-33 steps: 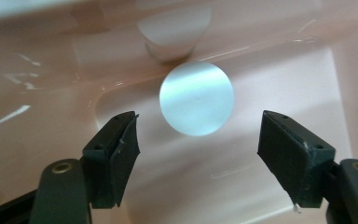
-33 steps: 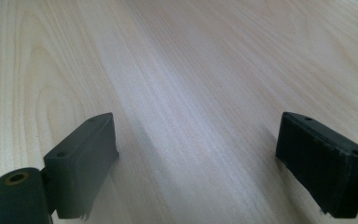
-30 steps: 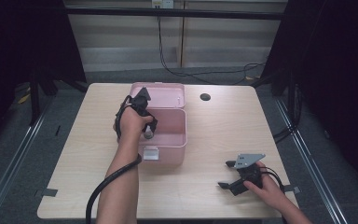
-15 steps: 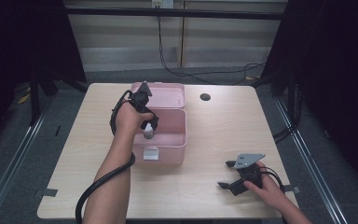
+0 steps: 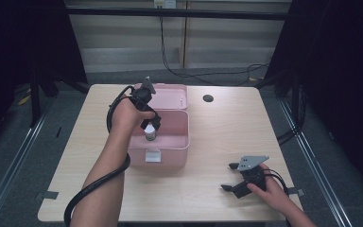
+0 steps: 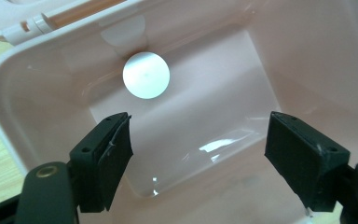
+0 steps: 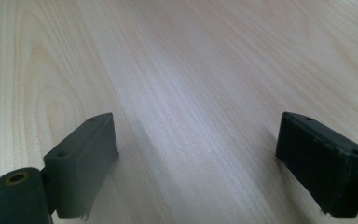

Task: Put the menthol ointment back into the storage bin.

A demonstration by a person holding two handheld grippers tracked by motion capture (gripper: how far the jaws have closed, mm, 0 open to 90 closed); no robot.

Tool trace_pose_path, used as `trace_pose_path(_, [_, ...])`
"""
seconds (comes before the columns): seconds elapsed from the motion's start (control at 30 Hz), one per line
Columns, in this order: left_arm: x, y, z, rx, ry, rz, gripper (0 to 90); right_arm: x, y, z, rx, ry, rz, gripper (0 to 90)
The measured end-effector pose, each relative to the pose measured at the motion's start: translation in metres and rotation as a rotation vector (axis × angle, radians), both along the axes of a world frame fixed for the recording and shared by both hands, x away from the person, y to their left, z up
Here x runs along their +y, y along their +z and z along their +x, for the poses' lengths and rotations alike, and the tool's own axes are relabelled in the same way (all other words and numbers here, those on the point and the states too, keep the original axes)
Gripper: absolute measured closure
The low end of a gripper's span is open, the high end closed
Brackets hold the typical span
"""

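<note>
The small white-capped bottle [image 5: 150, 135] stands upright inside the pink box [image 5: 170, 142], near its left wall and a little toward the back, on the worktop [image 5: 227, 123]. From the left tool's own view the bottle's round white cap [image 6: 146, 75] is seen from above, close to the box's far wall and beyond the jaws rather than between them. The left tool [image 5: 147, 124] hangs over the open box just above the bottle, pointing down into it; its jaws stand wide apart with only the bare pink floor between them, gripping nothing. The box's lid [image 5: 168, 96] lies folded back flat behind the box, toward the far edge of the worktop, and a white latch [image 5: 152, 155] shows on the box's front wall. The right tool [image 5: 232, 177] rests low at the near right part of the worktop, well apart from the box, held in the person's hand [image 5: 269, 191]; its jaws are also spread wide, with plain wood grain between them and nothing held. A small dark round hole [image 5: 208, 98] sits in the worktop to the right of the lid
</note>
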State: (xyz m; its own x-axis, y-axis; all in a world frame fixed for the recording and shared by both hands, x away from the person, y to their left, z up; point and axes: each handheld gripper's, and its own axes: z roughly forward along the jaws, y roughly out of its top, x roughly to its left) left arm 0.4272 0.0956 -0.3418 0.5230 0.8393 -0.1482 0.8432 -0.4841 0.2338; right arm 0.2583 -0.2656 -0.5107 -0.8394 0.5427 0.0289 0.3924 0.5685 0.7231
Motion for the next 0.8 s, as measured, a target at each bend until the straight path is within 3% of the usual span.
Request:
trace_pose_path(0.47, [0.007, 0.023, -0.011, 0.011, -0.047, -0.009, 22.6, 0.0, 0.0, 0.0, 0.0, 0.0, 0.0, 11.9])
trace_pose_path(0.8, [0.023, 0.035, -0.019, 0.02, -0.041, -0.008, 22.5, 0.0, 0.0, 0.0, 0.0, 0.0, 0.0, 11.9])
